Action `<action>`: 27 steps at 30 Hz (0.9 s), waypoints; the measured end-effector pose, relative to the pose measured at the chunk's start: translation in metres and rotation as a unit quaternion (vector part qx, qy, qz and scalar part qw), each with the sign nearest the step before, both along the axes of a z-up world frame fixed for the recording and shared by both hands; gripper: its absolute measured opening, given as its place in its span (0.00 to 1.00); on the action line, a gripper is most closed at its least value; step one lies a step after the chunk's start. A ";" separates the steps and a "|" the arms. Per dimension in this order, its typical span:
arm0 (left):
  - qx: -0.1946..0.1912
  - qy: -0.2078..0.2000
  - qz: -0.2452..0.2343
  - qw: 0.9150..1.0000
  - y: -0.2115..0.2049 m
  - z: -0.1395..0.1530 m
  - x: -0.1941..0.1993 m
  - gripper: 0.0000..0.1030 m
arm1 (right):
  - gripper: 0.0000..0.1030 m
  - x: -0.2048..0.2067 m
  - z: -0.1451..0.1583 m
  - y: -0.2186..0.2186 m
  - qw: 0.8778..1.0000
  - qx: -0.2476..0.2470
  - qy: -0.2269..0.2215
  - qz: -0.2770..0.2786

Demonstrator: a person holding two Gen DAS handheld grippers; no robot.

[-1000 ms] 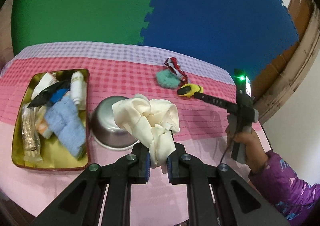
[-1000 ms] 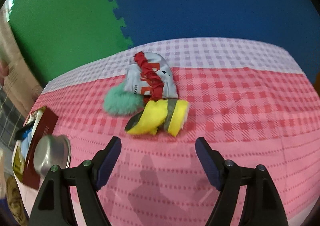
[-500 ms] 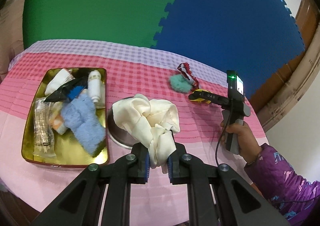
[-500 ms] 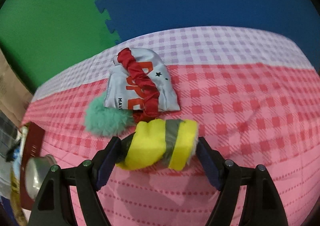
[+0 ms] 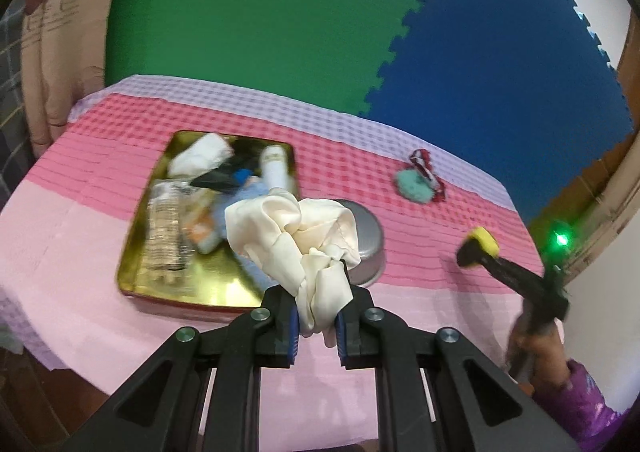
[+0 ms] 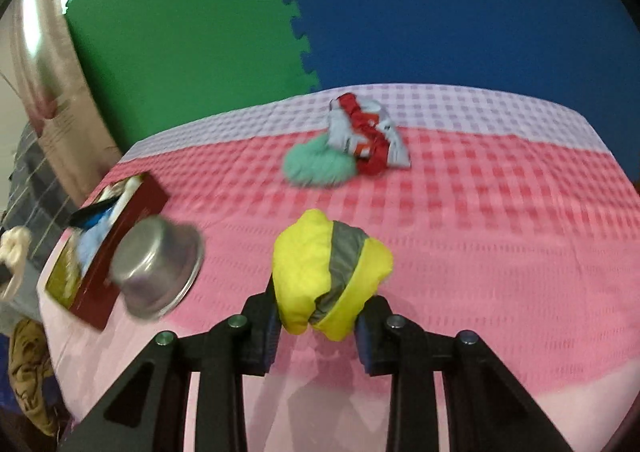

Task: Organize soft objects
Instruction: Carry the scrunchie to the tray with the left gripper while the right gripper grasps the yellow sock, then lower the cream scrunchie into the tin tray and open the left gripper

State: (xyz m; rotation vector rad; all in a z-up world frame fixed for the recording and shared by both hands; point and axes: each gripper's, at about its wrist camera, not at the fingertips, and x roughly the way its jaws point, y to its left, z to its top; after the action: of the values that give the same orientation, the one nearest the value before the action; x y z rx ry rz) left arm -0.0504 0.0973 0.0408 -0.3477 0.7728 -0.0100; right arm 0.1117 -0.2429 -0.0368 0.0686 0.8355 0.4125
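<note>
A surface [image 5: 100,212] covered by a checked cloth in bands of lilac, red-pink and pale pink. At about nine o'clock from its middle, in the left wrist view, lies a gold tray [image 5: 192,292] with a dark red outer wall, filled with assorted items. Just beside the tray, toward the centre, an upturned metal bowl [image 6: 156,272] rests rim down. Toward one o'clock, well apart from the bowl, a fluffy teal piece [image 6: 318,168] touches a grey and red fabric piece [image 6: 368,132].
</note>
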 end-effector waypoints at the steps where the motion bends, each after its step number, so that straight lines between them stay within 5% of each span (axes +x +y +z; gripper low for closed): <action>1: 0.007 0.000 0.002 1.000 0.002 -0.001 -0.003 0.12 | 0.29 -0.006 0.000 0.000 1.000 0.003 0.001 0.002; 9: 0.021 0.020 0.017 0.999 0.021 -0.013 -0.001 0.13 | 0.29 -0.045 0.018 0.005 1.000 0.011 -0.011 0.023; 27: 0.031 0.050 0.033 0.998 0.049 -0.071 0.049 0.18 | 0.30 -0.051 0.030 0.017 0.999 0.000 -0.018 0.036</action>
State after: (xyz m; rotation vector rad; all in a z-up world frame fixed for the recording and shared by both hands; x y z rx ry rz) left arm -0.0011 0.1459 -0.0300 -0.3160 0.8589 0.0932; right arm 0.0611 -0.2260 -0.0067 0.0313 0.8032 0.4809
